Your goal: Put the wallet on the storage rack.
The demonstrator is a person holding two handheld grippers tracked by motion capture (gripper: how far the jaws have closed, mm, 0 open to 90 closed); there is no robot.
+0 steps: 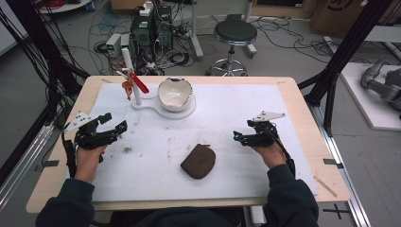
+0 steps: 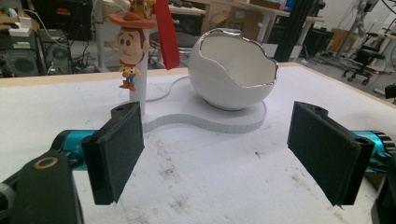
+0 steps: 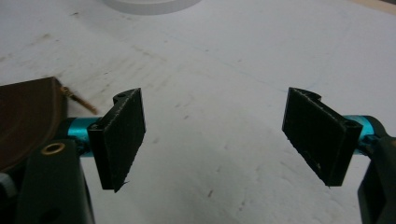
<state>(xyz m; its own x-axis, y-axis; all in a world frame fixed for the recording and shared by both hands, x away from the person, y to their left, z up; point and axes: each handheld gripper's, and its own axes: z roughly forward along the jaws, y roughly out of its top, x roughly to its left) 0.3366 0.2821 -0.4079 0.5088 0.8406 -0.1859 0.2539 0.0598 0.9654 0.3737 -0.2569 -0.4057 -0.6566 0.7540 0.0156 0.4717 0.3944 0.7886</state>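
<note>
A brown zip pouch (image 1: 198, 161) lies flat on the white mat (image 1: 222, 113), front of centre. At the back stands a white stand (image 1: 153, 106) with a post; a cowboy figure (image 2: 130, 51) and a red tag (image 2: 167, 35) hang on the post. A white eggshell-shaped bowl (image 1: 174, 93) sits on the stand's base. My left gripper (image 1: 114, 122) is open over the mat's left side, facing the stand from a distance (image 2: 217, 140). My right gripper (image 1: 241, 130) is open just right of the pouch (image 3: 28, 116), its jaws wide apart over bare mat (image 3: 212, 135).
The mat carries small dark stains and crumbs (image 1: 126, 149). Beyond the table's far edge are a black stool (image 1: 234, 33), computer boxes (image 1: 151, 28) and loose cables on the floor. Black frame posts (image 1: 347, 47) stand at both sides.
</note>
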